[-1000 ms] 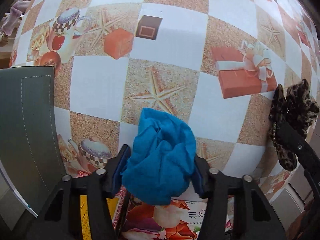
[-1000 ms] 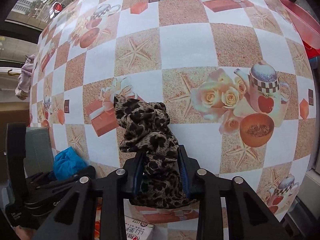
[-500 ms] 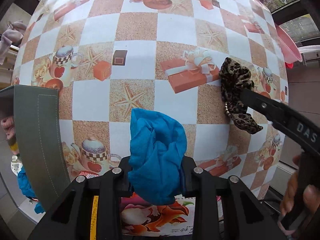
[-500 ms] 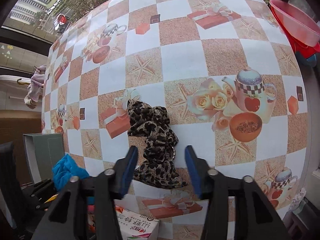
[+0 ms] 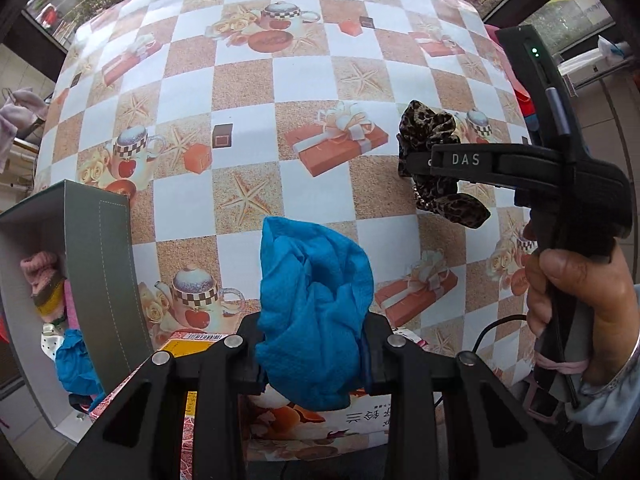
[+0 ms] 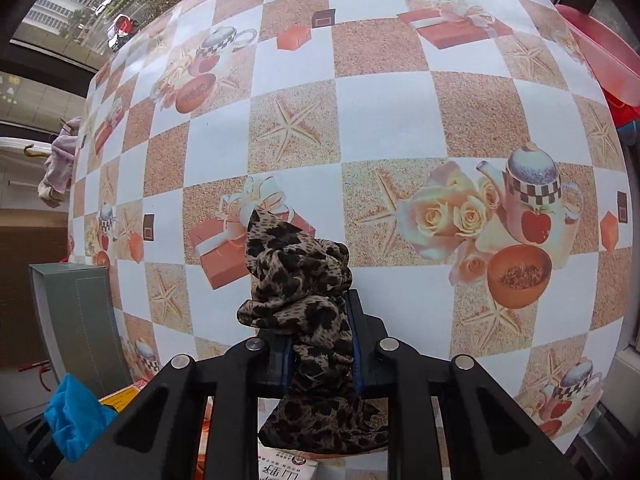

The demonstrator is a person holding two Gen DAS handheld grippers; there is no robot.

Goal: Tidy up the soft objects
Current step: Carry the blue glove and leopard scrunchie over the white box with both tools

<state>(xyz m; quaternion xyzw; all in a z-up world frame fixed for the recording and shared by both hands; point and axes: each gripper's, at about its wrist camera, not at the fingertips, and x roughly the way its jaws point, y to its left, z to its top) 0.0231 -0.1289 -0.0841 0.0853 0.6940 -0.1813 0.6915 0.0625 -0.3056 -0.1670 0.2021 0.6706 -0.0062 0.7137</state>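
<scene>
- Between the fingers of the left gripper [image 5: 314,354] sits a crumpled blue cloth [image 5: 314,312], pinched from both sides and held above the checkered tablecloth [image 5: 248,80].
- On the right gripper's [image 6: 320,354] side arm, seen from the left wrist view, the white letters "DAS" can be read; a small green light glows on the device above it.
- Right gripper is pressed together on a leopard-print scrunchie [image 6: 306,320], which bunches above the fingers and hangs below them.
- Printed cartons lie under both grippers: one [image 5: 320,428] shows Chinese characters upside down and a barcode label; the writing is too small to read fully.
- A grey-green box [image 5: 100,280] stands at the table's left edge, open side toward the left; inside it, pink, white dotted and blue soft items [image 5: 52,320] show, partly cut off by its wall.
- Most of the tablecloth ahead of both grippers lies bare, offering wide room; a pink basin [image 6: 600,56] sits at the far right edge.
- The person's right hand [image 5: 576,300] grips the handle; its wrist runs out of view.
</scene>
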